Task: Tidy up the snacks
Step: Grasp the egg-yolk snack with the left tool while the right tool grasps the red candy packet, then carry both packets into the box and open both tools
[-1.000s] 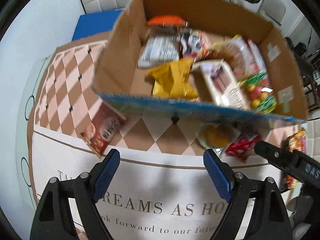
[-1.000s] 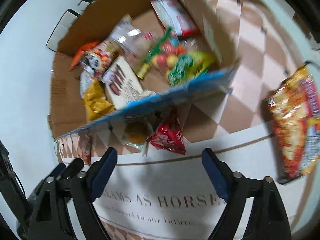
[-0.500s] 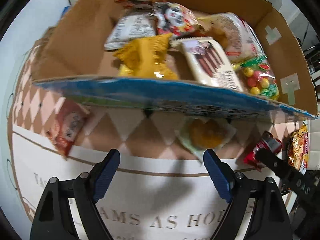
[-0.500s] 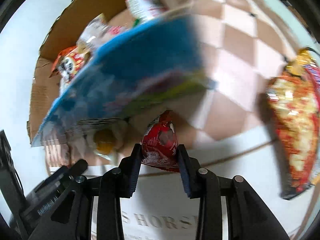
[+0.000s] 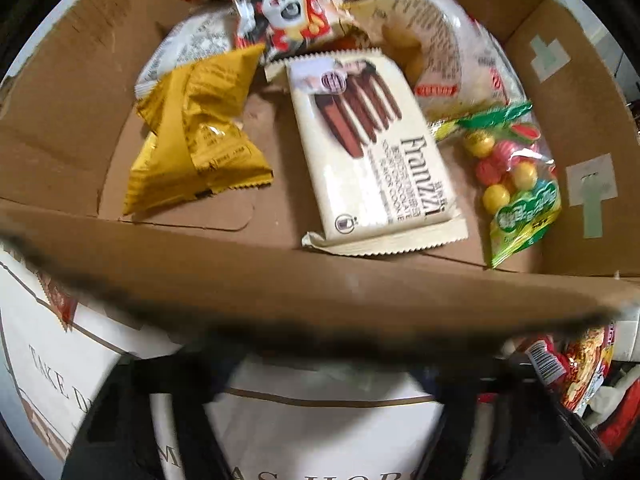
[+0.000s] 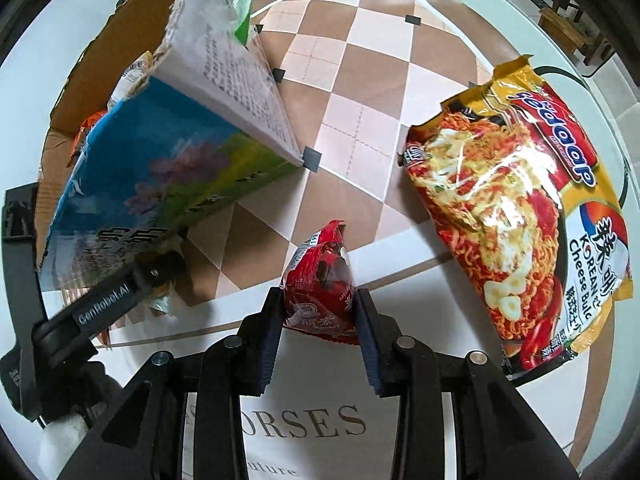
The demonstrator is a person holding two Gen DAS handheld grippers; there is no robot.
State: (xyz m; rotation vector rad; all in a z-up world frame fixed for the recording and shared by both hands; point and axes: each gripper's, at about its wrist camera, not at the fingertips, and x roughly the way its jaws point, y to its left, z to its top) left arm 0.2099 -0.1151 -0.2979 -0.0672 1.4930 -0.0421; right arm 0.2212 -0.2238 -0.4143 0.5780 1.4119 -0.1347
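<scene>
The open cardboard box [image 5: 320,288] holds a yellow packet [image 5: 200,136], a Franzzi cookie pack [image 5: 372,152], a candy bag [image 5: 516,176] and other snacks. Its near wall hides the tips of my left gripper's fingers [image 5: 176,392]. In the right wrist view my left gripper [image 6: 164,268] reaches low against the box's blue printed wall [image 6: 160,176], jaws closing. A clear wrapper [image 6: 160,300] shows beside it; I cannot see what lies between the jaws. My right gripper [image 6: 320,320] is shut on a small red snack packet [image 6: 320,292], whose top stands up between the pads.
A large Korean cheese noodle pack [image 6: 520,208] lies on the checked tablecloth [image 6: 360,92] to the right of the red packet. Another red packet [image 5: 60,304] pokes out left of the box. The white lettered cloth border [image 6: 312,424] runs under both grippers.
My left gripper moved down and in toward the box, and its tips vanished behind the near wall. My right gripper shut on the red packet and shifted right, away from the box.
</scene>
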